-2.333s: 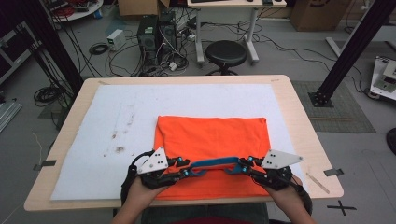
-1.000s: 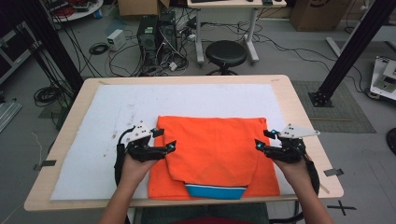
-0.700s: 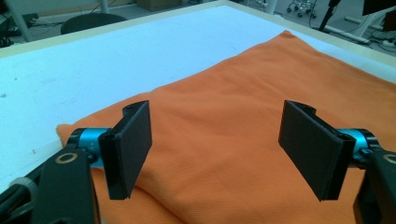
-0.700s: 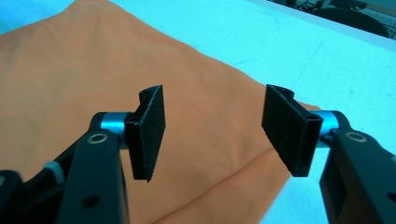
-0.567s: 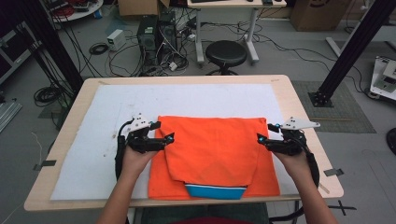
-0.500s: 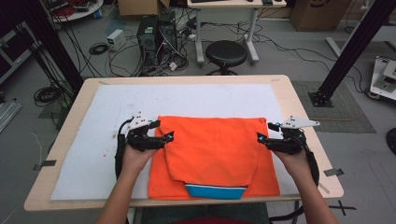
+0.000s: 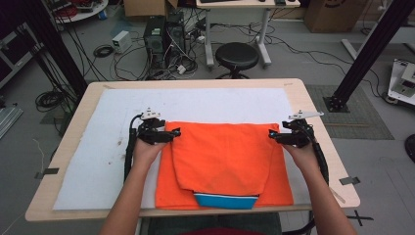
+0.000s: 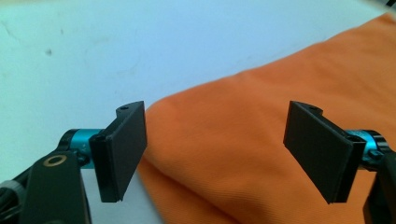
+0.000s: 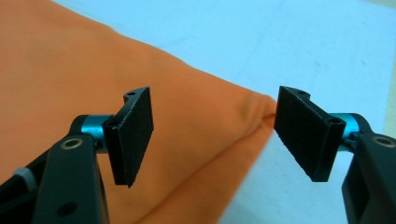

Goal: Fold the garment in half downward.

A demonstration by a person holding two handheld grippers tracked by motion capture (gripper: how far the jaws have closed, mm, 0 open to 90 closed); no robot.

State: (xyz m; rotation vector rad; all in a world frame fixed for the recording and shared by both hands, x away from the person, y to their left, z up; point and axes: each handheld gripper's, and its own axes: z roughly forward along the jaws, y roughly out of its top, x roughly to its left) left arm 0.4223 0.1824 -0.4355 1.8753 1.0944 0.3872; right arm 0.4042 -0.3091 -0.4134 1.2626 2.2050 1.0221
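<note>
From above, table: we see a wooden table (image 7: 313,122) with a white mat (image 7: 98,156) on it, and an orange garment (image 7: 222,159) lying folded on the mat, near our edge.
From above, garment: a blue band (image 7: 226,200) shows at its near edge, under the folded upper layer.
From above, left gripper (image 7: 173,133): it is at the far left corner of the garment, held in our left hand (image 7: 147,149).
From above, right gripper (image 7: 272,137): it is at the far right corner, held in our right hand (image 7: 299,152).
Left gripper view: the jaws have just been opening and stand wide apart; the orange cloth lies below and between them, but the pads do not press it.
Right gripper view: the jaws have just been opening too; they are released, with the garment corner under the gap and the white mat beyond.
</note>
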